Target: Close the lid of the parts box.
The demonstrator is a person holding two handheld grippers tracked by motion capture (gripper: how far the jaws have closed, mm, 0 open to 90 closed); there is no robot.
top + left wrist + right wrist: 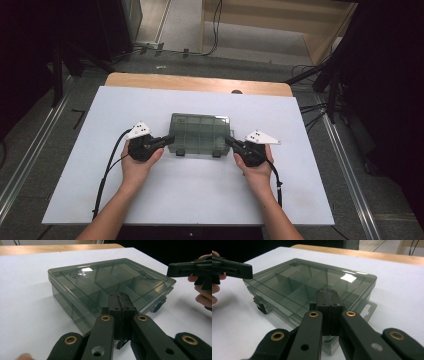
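I am holding my left tongs [170, 139] pressed closed on nothing, their tip at the left near corner of the smoky compartment box [200, 132]. My right tongs [229, 141] are likewise closed and gripping nothing at its right end. The box is sitting lid-shut mid-worktop [165, 200]; its compartments are looking empty through the lid.

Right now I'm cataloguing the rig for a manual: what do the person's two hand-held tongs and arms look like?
Both the left tongs and the right tongs are matte black with linked arms pinned by brass-ringed rivets. Each carries a pale three-cornered plate with dark dots and trails a black cable. The forearms are bare, with no sleeves in view.
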